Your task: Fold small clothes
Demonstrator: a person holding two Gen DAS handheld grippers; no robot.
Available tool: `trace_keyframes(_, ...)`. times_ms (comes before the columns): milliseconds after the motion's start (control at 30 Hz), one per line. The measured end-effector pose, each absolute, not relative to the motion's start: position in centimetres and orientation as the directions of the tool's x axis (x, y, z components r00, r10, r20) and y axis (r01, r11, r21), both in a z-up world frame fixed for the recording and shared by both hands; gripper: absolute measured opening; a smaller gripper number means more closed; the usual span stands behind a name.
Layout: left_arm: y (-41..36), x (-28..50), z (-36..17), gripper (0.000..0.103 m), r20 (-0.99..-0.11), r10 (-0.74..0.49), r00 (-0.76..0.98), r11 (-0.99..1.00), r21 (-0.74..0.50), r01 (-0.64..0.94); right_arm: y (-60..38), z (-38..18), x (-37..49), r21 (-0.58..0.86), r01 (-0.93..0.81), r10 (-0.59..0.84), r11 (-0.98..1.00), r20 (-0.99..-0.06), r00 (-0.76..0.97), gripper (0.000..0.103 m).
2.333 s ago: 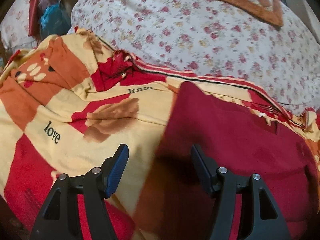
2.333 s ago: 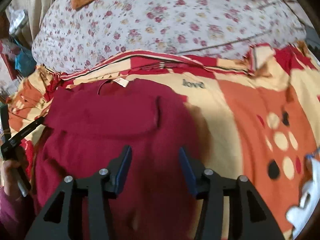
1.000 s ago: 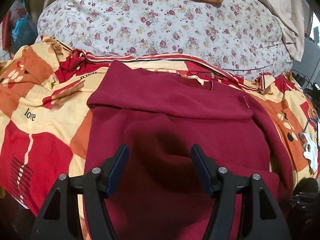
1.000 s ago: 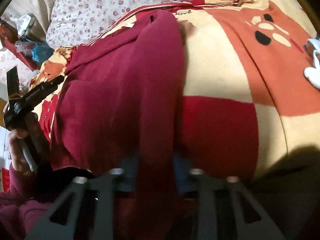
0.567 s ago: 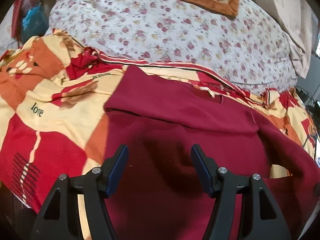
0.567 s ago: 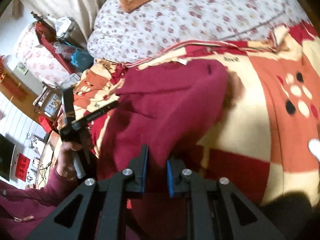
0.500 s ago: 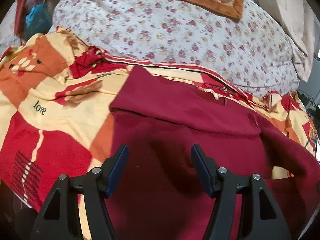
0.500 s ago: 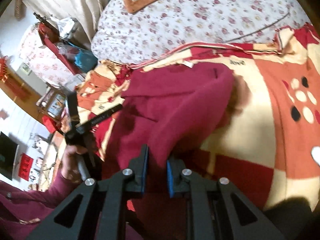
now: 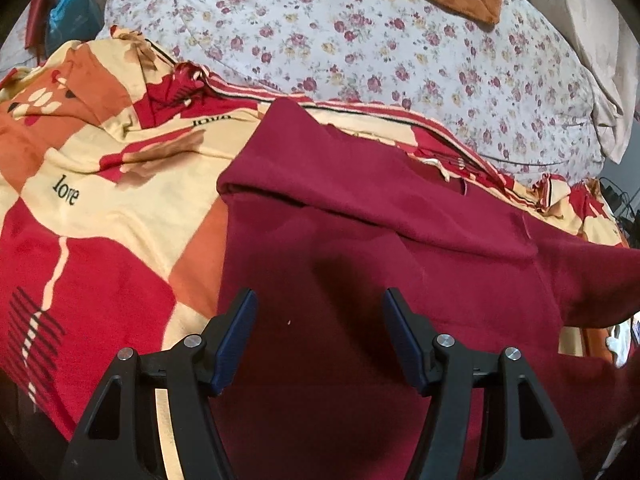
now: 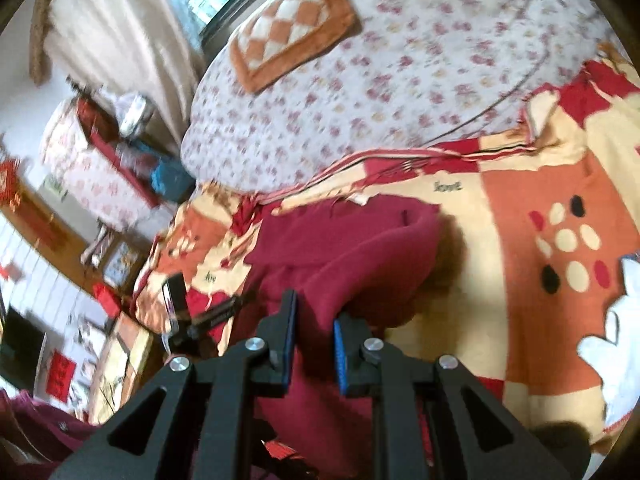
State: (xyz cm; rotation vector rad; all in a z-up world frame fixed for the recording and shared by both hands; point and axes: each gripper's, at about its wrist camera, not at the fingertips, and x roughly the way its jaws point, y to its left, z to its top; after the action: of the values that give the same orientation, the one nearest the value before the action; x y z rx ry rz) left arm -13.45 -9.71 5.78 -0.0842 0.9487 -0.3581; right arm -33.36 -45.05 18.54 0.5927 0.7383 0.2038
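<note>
The patterned bedspread (image 9: pixel 100 216) is the ground for everything here, with the floral quilt (image 9: pixel 400 52) heaped beyond it. On the bedspread lies the maroon sweater (image 9: pixel 360 280), one sleeve already folded across its chest. Half a second ago its right side hung low; now the right gripper (image 10: pixel 314 338), clamped on that edge, has lifted it higher, probably starting the inward fold, though this view is blurred. The left gripper (image 9: pixel 316 336) hovers spread wide above the sweater's body, holding nothing

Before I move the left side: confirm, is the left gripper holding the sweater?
No, the left gripper is open above the sweater.
</note>
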Motion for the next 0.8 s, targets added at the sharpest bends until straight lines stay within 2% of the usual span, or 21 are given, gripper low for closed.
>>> trace_keyframes(100, -9.6, -13.3, 5.8, 0.045, -0.778, -0.338, 0.53, 0.938, -0.234, 0.255, -45.1, 18.0, -32.8, 0.617, 0.025, 0.422, 0.787, -0.566, 0.708, 0.016)
trace_keyframes(267, -8.9, -13.2, 6.8, 0.045, -0.763, -0.336, 0.552, 0.94, -0.24, 0.242, -40.2, 17.5, -28.1, 0.636, -0.103, 0.548, 0.765, -0.558, 0.623, 0.016)
trace_keyframes(400, -7.8, -13.2, 8.1, 0.045, -0.741, -0.325, 0.588, 0.946, -0.24, 0.22, -34.4, 16.1, -21.6, 0.606, -0.176, 0.597, 0.776, -0.613, 0.518, 0.019)
trace_keyframes(467, -7.2, -13.2, 8.5, 0.045, -0.74, -0.317, 0.593, 0.948, -0.236, 0.214, -32.4, 14.4, -18.5, 0.62, -0.163, 0.613, 0.768, -0.636, 0.47, 0.041)
trace_keyframes(500, -6.9, -13.2, 8.6, 0.045, -0.74, -0.314, 0.594, 0.949, -0.233, 0.211, -31.5, 13.3, -16.7, 0.625, -0.137, 0.613, 0.768, -0.657, 0.44, 0.044)
trace_keyframes(600, -5.5, -13.5, 9.0, 0.045, -0.737, -0.3, 0.606, 0.954, -0.224, 0.2, -30.5, 12.0, -14.6, 0.627, -0.102, 0.601, 0.772, -0.668, 0.438, 0.046)
trace_keyframes(667, -4.6, -13.6, 8.9, 0.045, -0.739, -0.294, 0.606, 0.956, -0.227, 0.188, -30.6, 12.2, -15.3, 0.613, -0.122, 0.589, 0.781, -0.656, 0.472, 0.051)
trace_keyframes(800, -3.5, -13.2, 8.2, 0.045, -0.754, -0.295, 0.587, 0.955, -0.247, 0.163, -31.0, 11.3, -17.7, 0.581, -0.143, 0.575, 0.802, -0.682, 0.452, 0.053)
